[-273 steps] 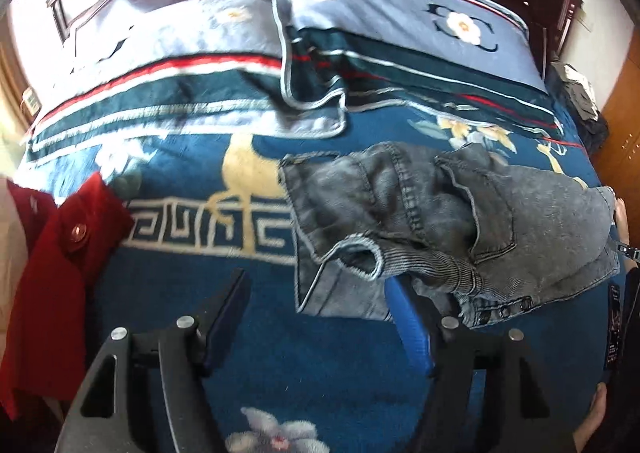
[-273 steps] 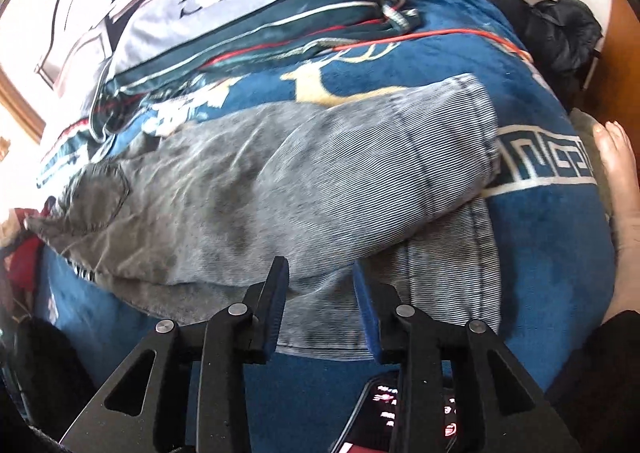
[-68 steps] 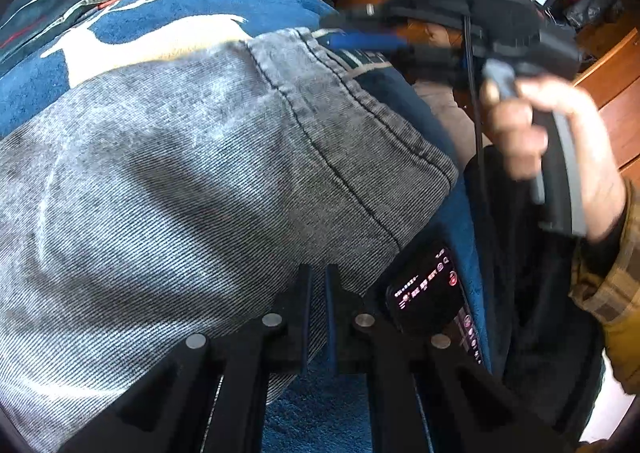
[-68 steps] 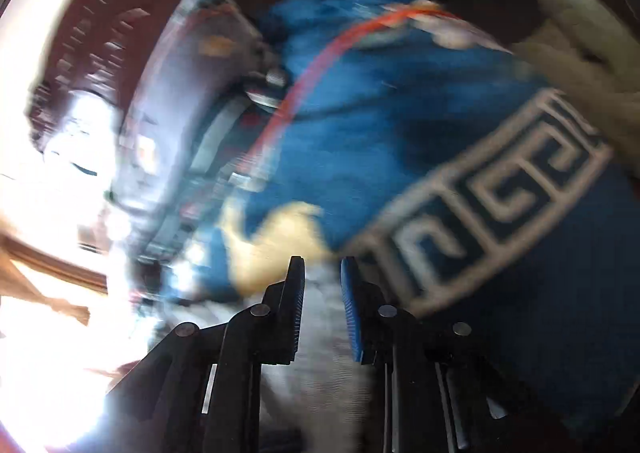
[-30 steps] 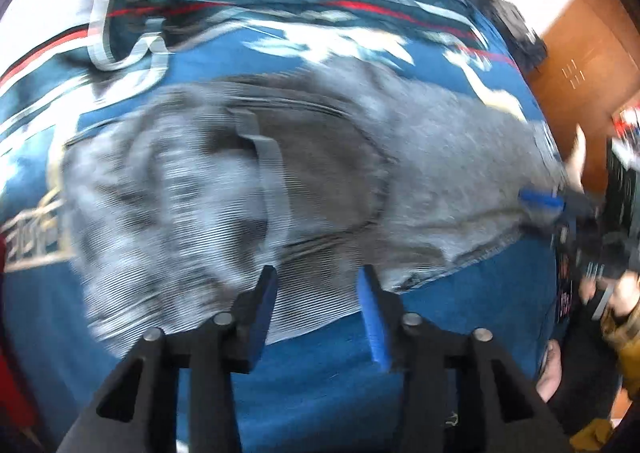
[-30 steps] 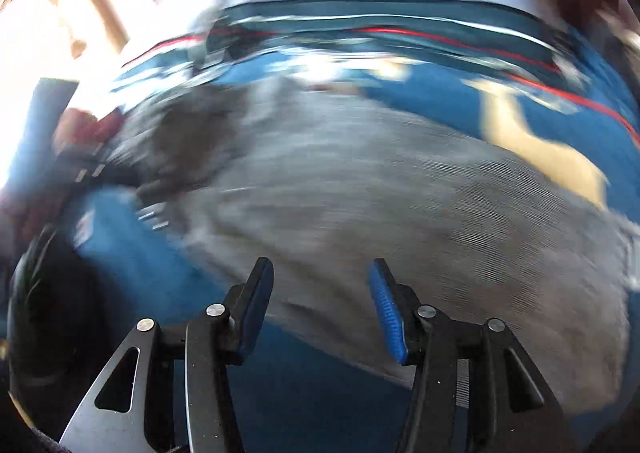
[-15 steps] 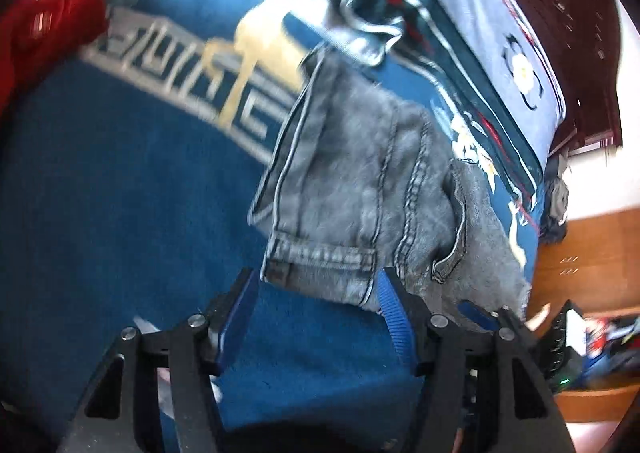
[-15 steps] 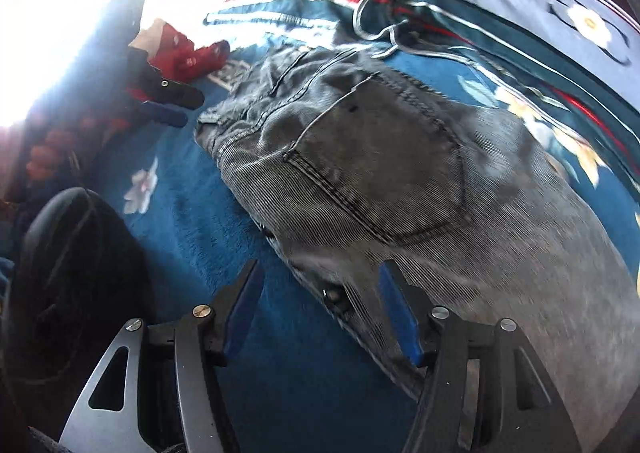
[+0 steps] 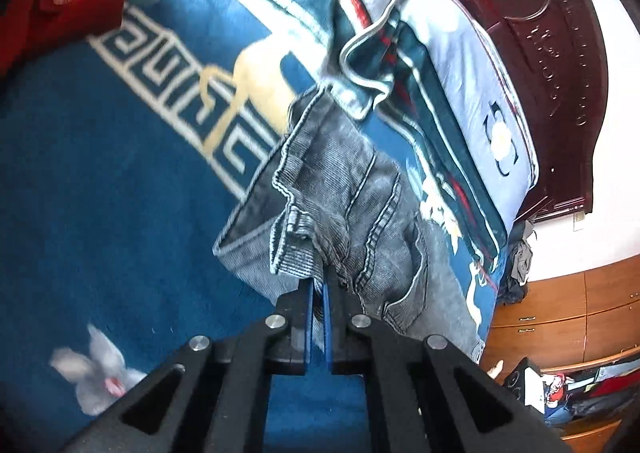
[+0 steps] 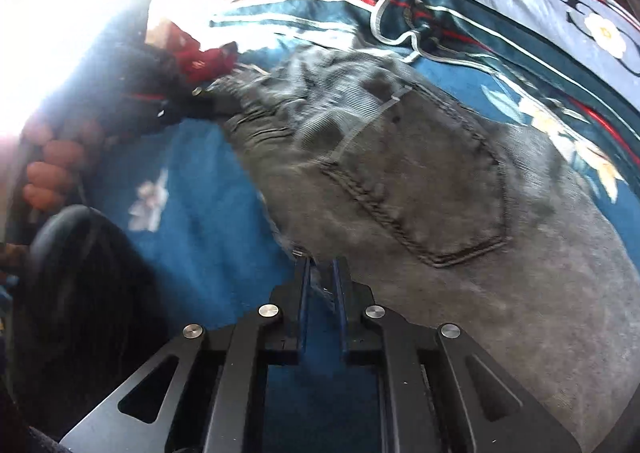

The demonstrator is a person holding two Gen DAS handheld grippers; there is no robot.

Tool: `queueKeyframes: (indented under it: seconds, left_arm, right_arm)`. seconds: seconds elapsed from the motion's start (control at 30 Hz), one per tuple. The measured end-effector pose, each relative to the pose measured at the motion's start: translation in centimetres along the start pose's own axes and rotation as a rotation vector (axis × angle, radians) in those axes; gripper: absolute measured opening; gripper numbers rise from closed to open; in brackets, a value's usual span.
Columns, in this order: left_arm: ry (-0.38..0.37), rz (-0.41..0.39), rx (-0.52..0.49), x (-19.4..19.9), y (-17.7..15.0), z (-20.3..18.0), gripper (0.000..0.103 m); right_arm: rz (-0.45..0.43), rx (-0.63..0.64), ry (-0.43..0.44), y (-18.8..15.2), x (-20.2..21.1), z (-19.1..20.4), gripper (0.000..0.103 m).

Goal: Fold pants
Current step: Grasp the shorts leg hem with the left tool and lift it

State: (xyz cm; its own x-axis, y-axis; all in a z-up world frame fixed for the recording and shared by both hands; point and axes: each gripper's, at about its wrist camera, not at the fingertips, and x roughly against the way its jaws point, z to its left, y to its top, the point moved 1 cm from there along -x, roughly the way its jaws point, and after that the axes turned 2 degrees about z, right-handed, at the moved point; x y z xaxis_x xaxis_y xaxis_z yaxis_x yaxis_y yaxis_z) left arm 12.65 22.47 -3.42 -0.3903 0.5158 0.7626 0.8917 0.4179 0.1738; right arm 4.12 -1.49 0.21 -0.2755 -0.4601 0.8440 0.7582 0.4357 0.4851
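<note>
place: home bedroom | evidence: patterned bedspread (image 9: 100, 181), pillow (image 9: 472, 101), carved headboard (image 9: 552, 33), wooden drawers (image 9: 560, 317)

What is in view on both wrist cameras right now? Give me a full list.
grey corduroy-textured denim pants: one, washed grey, lying on the bed, waistband end towards the grippers
blue plush blanket with gold key pattern: one, blue, covering the bed under the pants
striped pillow with white flower: one, pale blue and teal, at the headboard end
dark carved wooden headboard: one, dark red-brown, behind the pillow
red garment: one, red, at the blanket's far edge
wooden cabinet: one, brown, beside the bed
left gripper: one, black with blue pads, shut on the pants' waistband
right gripper: one, black with blue pads, shut on the pants' edge
hand: one, holding the left gripper
</note>
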Motion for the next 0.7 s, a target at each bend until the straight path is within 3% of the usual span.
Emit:
queueKeyframes:
  seconds: [0.1,0.2,0.27,0.3,0.33,0.4,0.47,0.53,0.7]
  left_arm:
    - [0.092,0.052,0.015,-1.6,0.2,1.3,0.005]
    - [0.134,0.121,0.052,-3.2,-0.2,2.8,0.007]
    - [0.146,0.103,0.051,-2.7,-0.1,2.5,0.012]
    - [0.152,0.094,0.039,-2.3,-0.1,2.0,0.014]
    - [0.166,0.080,0.027,-1.7,-0.2,1.6,0.018]
    - [0.218,0.027,-0.007,-0.2,-0.6,0.6,0.046]
    - [0.259,-0.065,-0.067,1.6,-1.1,-0.9,0.058]
    - [0.266,-0.120,-0.147,2.6,-1.9,-3.1,0.058]
    - [0.226,-0.101,-0.456,0.5,-5.8,-12.0,0.059]
  right_arm:
    - [0.037,0.001,0.005,0.2,-1.6,0.5,0.010]
    - [0.070,-0.025,0.012,-0.3,-3.1,0.4,0.011]
    - [0.064,-0.064,0.038,-0.4,-3.0,0.0,0.012]
    - [0.059,-0.074,0.048,-0.4,-2.7,-0.1,0.019]
    - [0.050,-0.084,0.059,-0.3,-2.0,-0.2,0.030]
    - [0.012,-0.086,0.056,-0.5,0.1,-0.5,0.035]
    - [-0.034,-0.100,0.055,-1.2,2.9,-1.4,0.038]
    - [-0.075,-0.163,0.029,-2.5,6.2,-3.9,0.049]
    - [-0.131,-0.326,-0.063,-7.2,12.3,-10.8,0.054]
